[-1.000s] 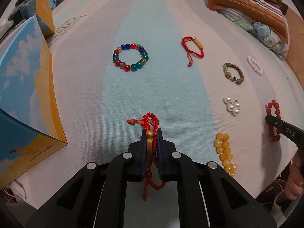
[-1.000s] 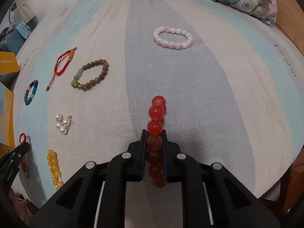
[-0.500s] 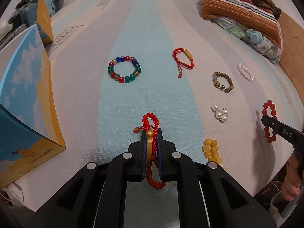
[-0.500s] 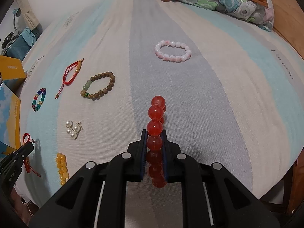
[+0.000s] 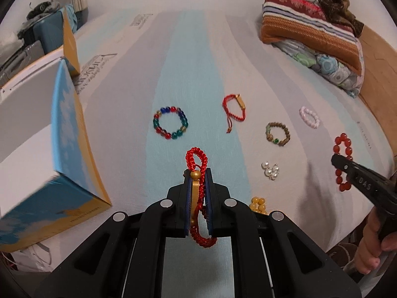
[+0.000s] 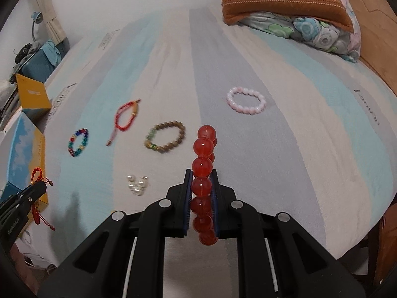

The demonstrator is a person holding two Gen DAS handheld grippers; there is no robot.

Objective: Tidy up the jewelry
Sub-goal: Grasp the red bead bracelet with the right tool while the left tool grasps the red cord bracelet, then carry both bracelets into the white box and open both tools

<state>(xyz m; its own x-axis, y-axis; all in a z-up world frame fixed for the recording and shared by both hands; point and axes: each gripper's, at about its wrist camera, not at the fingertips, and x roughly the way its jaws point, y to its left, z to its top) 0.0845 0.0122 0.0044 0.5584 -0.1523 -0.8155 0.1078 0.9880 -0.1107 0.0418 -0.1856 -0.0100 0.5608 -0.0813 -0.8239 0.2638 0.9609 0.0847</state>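
A red braided cord bracelet (image 5: 197,193) with a gold bead was held clamped in the left gripper (image 5: 197,193), lifted clear of the striped bedsheet (image 5: 193,79), while a red bead bracelet (image 6: 203,181) was pinched between the closed jaws of the right gripper (image 6: 202,198), its loop standing upright. Both pieces were judged to be in transit, probably toward the blue and yellow box (image 5: 67,149) at the near left. A steady grip and a slow, level carry would be wanted, since the cord's loose tail hung below the jaws and could snag. Open sheet lay ahead between the multicoloured bead bracelet (image 5: 170,123) and the pearl cluster (image 5: 270,171); the bed's near edge lay close below, so anything released early could be lost over it.
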